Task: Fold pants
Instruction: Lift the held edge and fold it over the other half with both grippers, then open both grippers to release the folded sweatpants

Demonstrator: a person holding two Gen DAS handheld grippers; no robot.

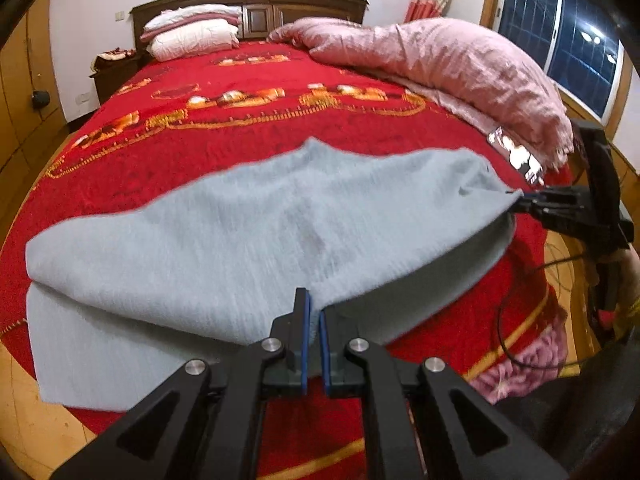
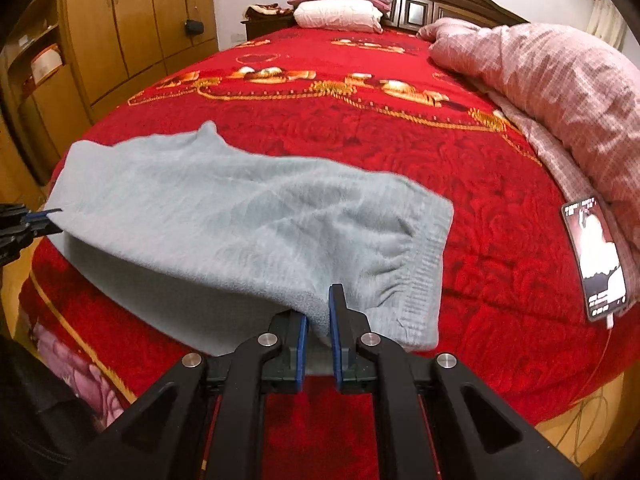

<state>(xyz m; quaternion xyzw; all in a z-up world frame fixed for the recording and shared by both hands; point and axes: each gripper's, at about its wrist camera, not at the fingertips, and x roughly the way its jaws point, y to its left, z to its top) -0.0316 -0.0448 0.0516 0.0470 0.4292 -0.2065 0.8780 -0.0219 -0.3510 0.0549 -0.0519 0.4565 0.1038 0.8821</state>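
Note:
Grey fleece pants (image 1: 256, 232) lie across the near end of a red bed, with the near edge lifted off the cover. My left gripper (image 1: 314, 312) is shut on that raised edge. In the right wrist view the pants (image 2: 224, 216) show their ribbed waistband (image 2: 426, 276) to the right. My right gripper (image 2: 319, 308) is shut on the fabric just left of the waistband. Each gripper also appears in the other's view: the right gripper (image 1: 524, 202) pinching the pants' right end, the left gripper (image 2: 48, 220) at the left end.
A red patterned bed cover (image 1: 248, 136) spans the bed. A crumpled pink duvet (image 1: 448, 68) lies along the right side, with a phone (image 2: 598, 260) beside it. Pillows (image 1: 192, 34) rest at the headboard. A wooden wardrobe (image 2: 120, 28) stands left. A black cable (image 1: 520, 320) hangs at the bed's right corner.

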